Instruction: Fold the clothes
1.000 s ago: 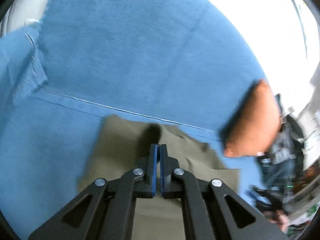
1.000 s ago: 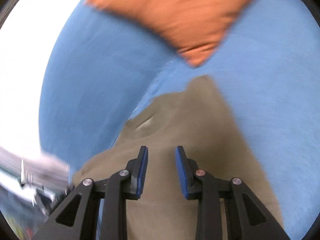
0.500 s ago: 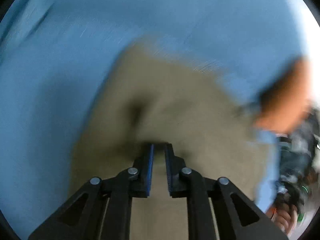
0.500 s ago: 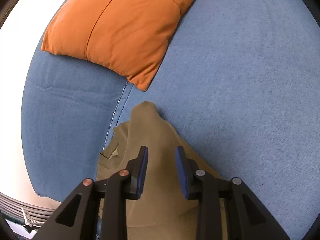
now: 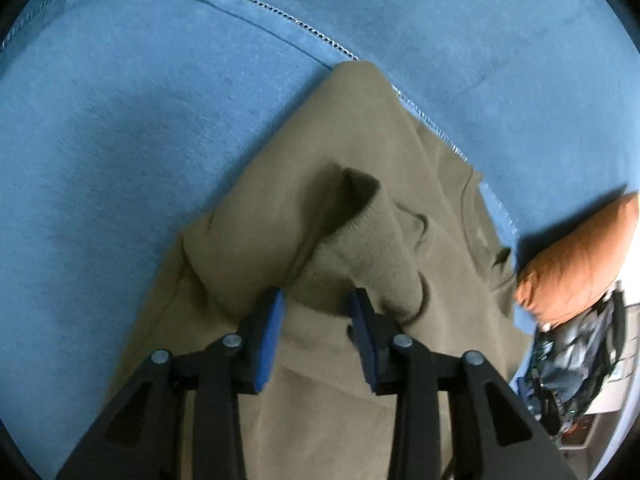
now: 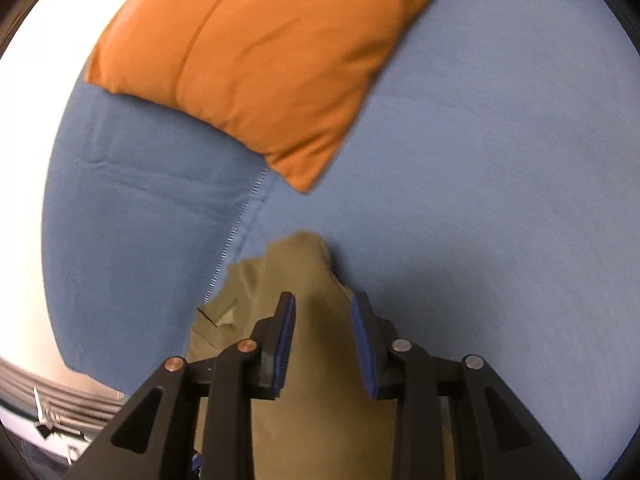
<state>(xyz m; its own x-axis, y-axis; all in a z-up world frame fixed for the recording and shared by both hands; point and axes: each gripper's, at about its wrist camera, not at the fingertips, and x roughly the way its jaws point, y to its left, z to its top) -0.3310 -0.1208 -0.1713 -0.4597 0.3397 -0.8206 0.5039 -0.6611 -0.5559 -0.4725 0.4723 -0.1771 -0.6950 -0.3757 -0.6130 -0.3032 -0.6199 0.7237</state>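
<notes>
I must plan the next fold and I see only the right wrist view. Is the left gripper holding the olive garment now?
Observer: No. The left gripper is open above the olive garment, with nothing clamped between its pads.
Operator: Is there a part I can grasp there?
Observer: Yes, a ribbed cuff lies on top of the cloth, just ahead of those fingers, with its opening showing.
Operator: Does the cloth reach the cushion seam on that side?
Observer: Yes, its far corner lies over the stitched seam of the blue sofa.
</notes>
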